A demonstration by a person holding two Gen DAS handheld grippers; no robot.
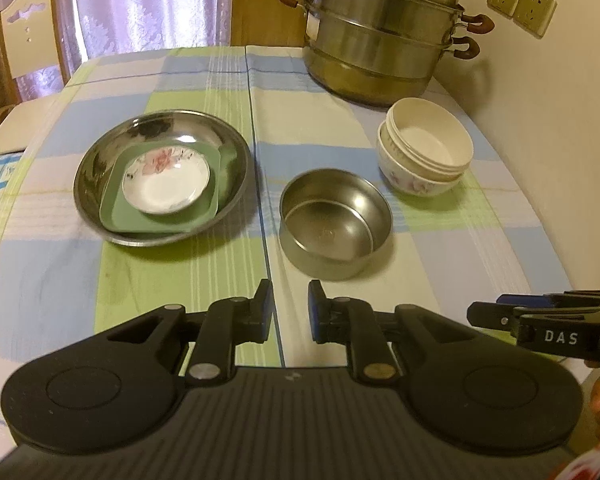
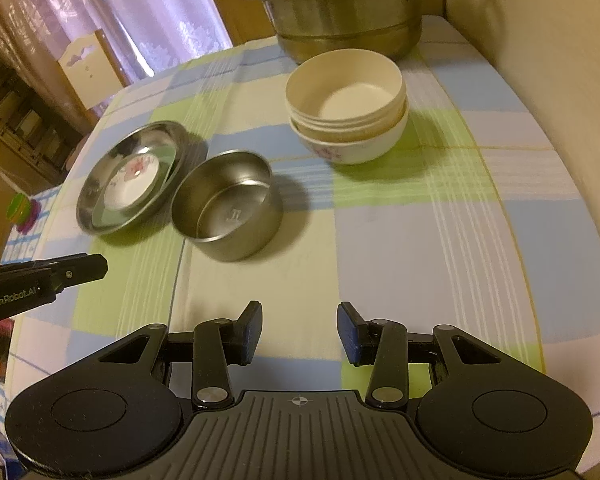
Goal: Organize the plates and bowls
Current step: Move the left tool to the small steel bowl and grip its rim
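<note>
Both empty tools (image 1: pixel 290 312) (image 2: pixel 300 332) gape over checked tablecloth (image 1: pixel 332 128); curtains (image 1: pixel 140 4) behind.

Dim warm light — soft blur, fisheye-bent edges, dark corners.

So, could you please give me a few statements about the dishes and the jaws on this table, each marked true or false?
1. The floral saucer lies on the green tray inside the steel plate. True.
2. The steel bowl holds a spoon. False: it is empty.
3. The cream bowl sits nested in the floral bowl. True.
4. The left gripper clamps the steel bowl. False: its jaws hold nothing.
5. The right gripper has nothing between its jaws. True.
</note>
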